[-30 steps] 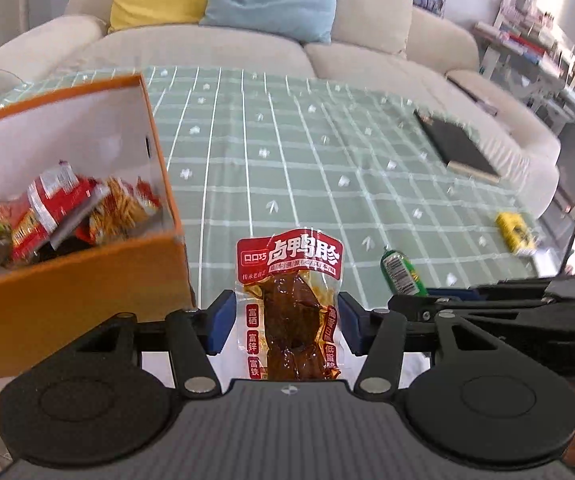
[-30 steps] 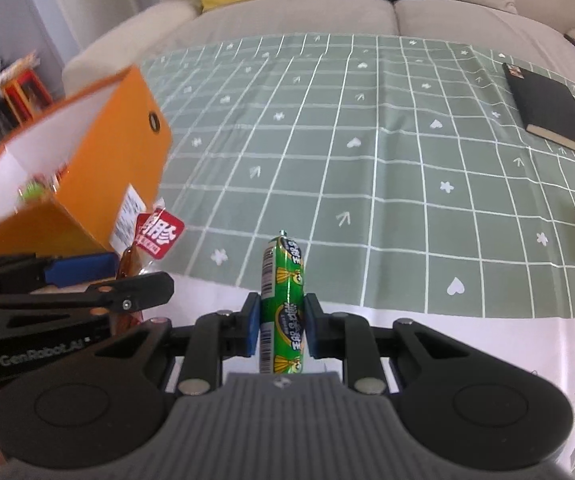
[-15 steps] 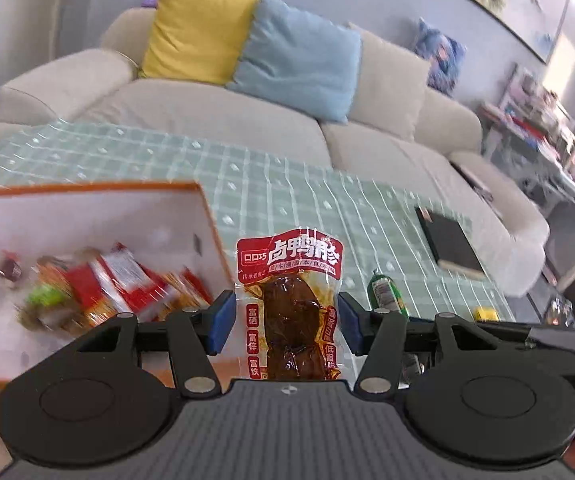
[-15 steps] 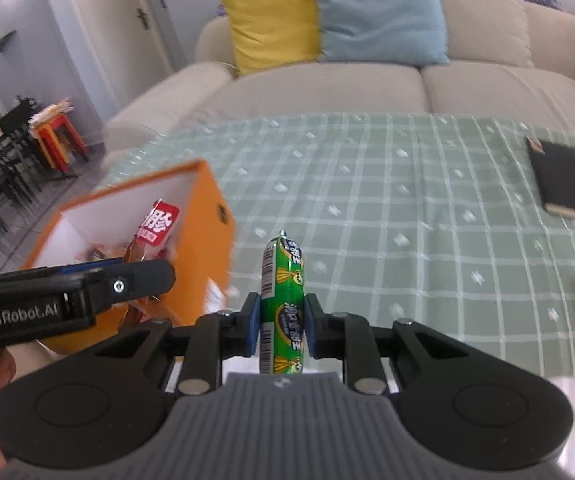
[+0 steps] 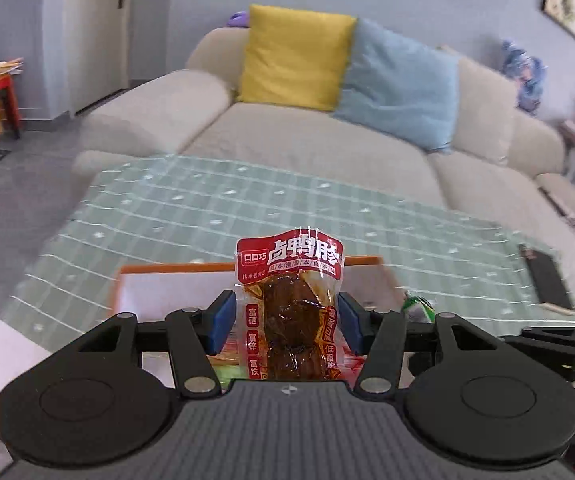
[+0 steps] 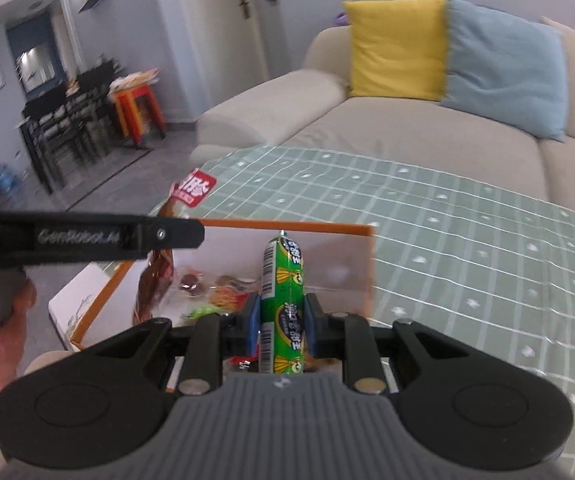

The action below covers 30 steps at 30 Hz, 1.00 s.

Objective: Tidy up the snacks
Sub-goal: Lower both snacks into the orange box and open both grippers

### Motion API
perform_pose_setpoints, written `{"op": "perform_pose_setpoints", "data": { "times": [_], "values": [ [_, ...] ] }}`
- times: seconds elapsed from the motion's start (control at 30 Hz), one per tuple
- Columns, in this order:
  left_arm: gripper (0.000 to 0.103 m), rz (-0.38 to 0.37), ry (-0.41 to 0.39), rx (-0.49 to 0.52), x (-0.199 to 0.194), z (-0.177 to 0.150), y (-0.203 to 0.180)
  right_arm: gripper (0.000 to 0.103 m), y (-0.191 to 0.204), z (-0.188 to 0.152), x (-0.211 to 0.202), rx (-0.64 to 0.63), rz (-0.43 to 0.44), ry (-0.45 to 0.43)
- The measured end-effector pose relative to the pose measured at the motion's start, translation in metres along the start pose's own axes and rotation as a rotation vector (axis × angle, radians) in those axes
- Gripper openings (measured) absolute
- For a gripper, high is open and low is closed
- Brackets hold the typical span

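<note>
My left gripper [image 5: 285, 322] is shut on a red packet of braised meat [image 5: 291, 312] and holds it upright over the orange box [image 5: 175, 269]. My right gripper [image 6: 281, 320] is shut on a green sausage stick [image 6: 281, 300], upright over the same orange box [image 6: 287, 225], whose white inside holds several snack packets [image 6: 215, 294]. The left gripper's arm [image 6: 87, 236] and the red packet [image 6: 159, 272] show at the left of the right wrist view. The tip of the green sausage [image 5: 417, 306] shows at the right of the left wrist view.
The box stands on a table with a green checked cloth [image 6: 467, 240]. A black notebook [image 5: 545, 280] lies on the table's right side. A beige sofa [image 5: 327, 148] with yellow and blue cushions stands behind the table. A red stool [image 6: 139, 112] stands far left.
Both grippers have risen and moved left over the orange box, each still holding its snack. The box now lies directly below and ahead of both.
</note>
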<state>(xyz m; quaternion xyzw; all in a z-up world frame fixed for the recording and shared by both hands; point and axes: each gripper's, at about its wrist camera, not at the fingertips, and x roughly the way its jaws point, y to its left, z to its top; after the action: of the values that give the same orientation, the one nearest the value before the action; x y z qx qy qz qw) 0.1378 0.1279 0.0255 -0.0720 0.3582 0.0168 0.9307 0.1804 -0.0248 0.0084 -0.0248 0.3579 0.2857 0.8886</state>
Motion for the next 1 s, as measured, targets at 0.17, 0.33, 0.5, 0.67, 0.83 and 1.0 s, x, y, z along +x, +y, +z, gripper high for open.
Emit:
{"op": "perform_pose_setpoints", "data": {
  "times": [0.17,0.33,0.5,0.67,0.83,1.0],
  "values": [
    [0.062,0.084,0.086,0.015,0.027,0.003,0.032,0.019,0.026,0.008,0.038,-0.069,0.001,0.077],
    [0.062,0.152,0.209,0.068,0.055,-0.01,0.047,0.019,0.039,0.007,0.073,-0.126,-0.032,0.169],
    [0.062,0.208,0.273,0.132,0.073,-0.022,0.046,0.019,0.048,-0.002,0.096,-0.202,-0.093,0.24],
    [0.062,0.249,0.333,0.185,0.089,-0.03,0.045,0.019,0.049,-0.01,0.109,-0.227,-0.108,0.292],
    [0.064,0.282,0.385,0.204,0.1,-0.037,0.047,0.02,0.048,-0.014,0.117,-0.218,-0.116,0.332],
    [0.07,0.273,0.396,0.188,0.102,-0.038,0.048,0.021,0.045,-0.017,0.119,-0.202,-0.118,0.346]
  ]
}}
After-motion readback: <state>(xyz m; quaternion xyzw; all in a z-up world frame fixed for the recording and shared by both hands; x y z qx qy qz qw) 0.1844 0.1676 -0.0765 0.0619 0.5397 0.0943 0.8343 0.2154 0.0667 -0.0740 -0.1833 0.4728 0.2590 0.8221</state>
